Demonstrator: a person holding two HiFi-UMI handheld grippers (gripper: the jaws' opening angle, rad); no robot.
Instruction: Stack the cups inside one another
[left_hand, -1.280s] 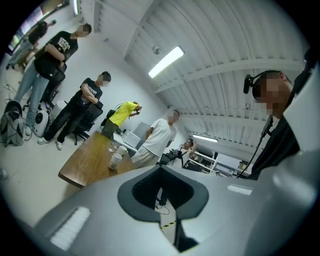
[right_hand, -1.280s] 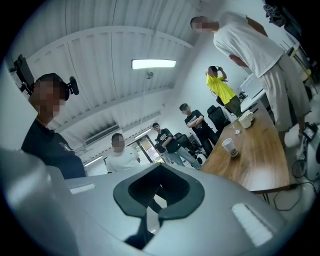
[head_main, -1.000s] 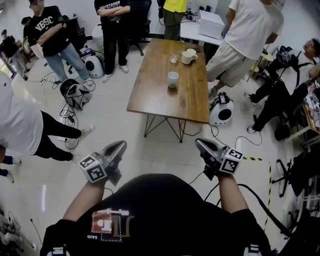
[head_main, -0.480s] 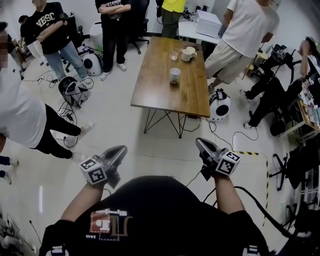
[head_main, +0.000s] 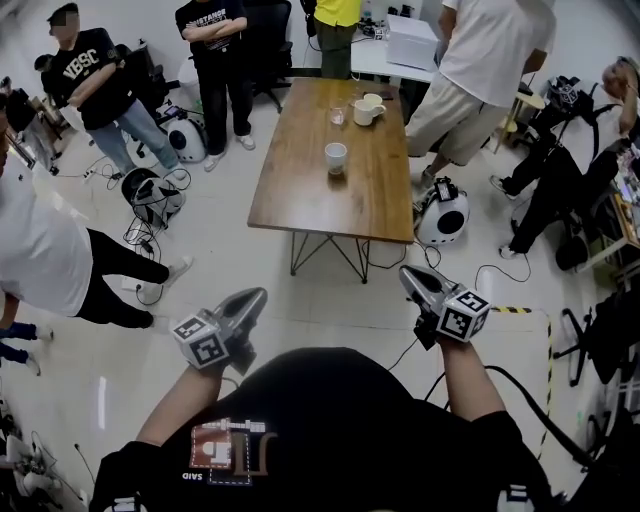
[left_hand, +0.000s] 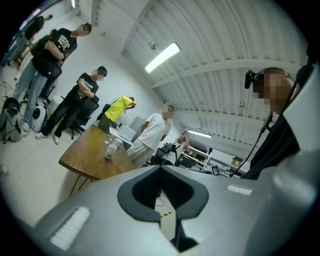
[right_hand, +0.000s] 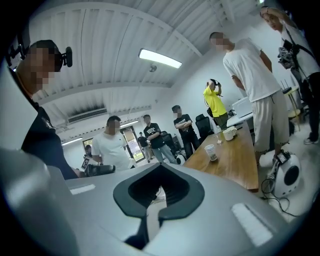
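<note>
A white paper cup (head_main: 336, 157) stands alone near the middle of the wooden table (head_main: 330, 200). A white mug (head_main: 367, 110) and a small clear glass (head_main: 338, 116) stand close together at the table's far end. The right gripper view shows the paper cup (right_hand: 211, 152) and mug (right_hand: 229, 133). The left gripper view shows the paper cup (left_hand: 108, 151) too. My left gripper (head_main: 255, 296) and right gripper (head_main: 405, 273) hang over the floor, well short of the table. Each is shut and holds nothing. Both point level toward the table.
Several people stand around the table's far end and left side, and one in white (head_main: 480, 70) is at its right edge. Round white devices (head_main: 443, 213), cables (head_main: 150, 200) and chairs lie on the floor beside the table. Yellow-black tape (head_main: 520, 311) marks the floor at right.
Both grippers sit slightly lower and further right in the head view than a second ago. They stay shut. The cups keep their places on the table.
</note>
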